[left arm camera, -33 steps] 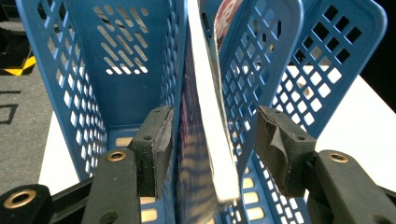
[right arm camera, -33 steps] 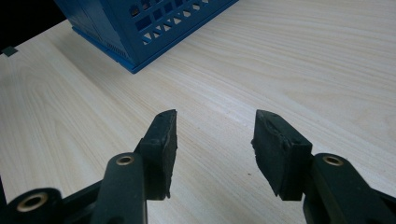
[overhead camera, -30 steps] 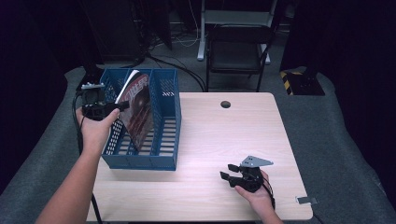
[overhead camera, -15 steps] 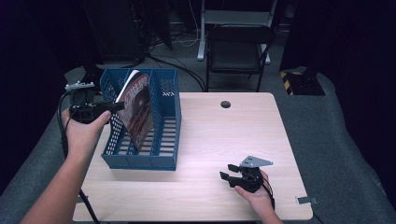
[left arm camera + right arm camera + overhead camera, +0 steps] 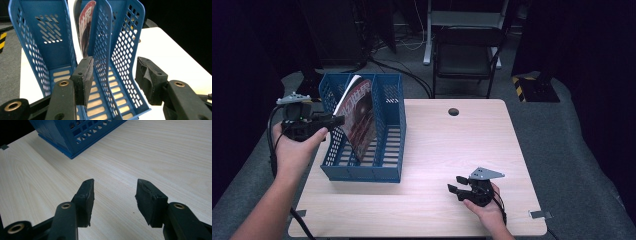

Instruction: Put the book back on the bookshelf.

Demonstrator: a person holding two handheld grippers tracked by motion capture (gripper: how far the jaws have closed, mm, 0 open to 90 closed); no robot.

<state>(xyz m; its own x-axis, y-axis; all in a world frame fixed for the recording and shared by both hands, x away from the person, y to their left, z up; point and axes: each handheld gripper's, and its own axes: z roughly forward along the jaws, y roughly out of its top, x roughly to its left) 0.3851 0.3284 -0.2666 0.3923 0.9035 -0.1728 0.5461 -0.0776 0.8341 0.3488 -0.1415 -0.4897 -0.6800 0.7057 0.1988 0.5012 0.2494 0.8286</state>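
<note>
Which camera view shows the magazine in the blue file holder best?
The high view: the magazine leans in the middle slot of the blue file holder, cover visible. The left gripper view shows a strip of it behind a divider. The right gripper view shows the holder's corner.

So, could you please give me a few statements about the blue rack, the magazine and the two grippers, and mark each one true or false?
1. The magazine stands in a compartment of the blue rack. True.
2. The left gripper is clamped on the magazine. False: its jaws are open with nothing between the pads.
3. The right gripper is open over bare table. True.
4. The rack lies tipped on its side. False: it stands upright on the table.
5. The right gripper holds a pen. False: nothing is between its jaws.
</note>
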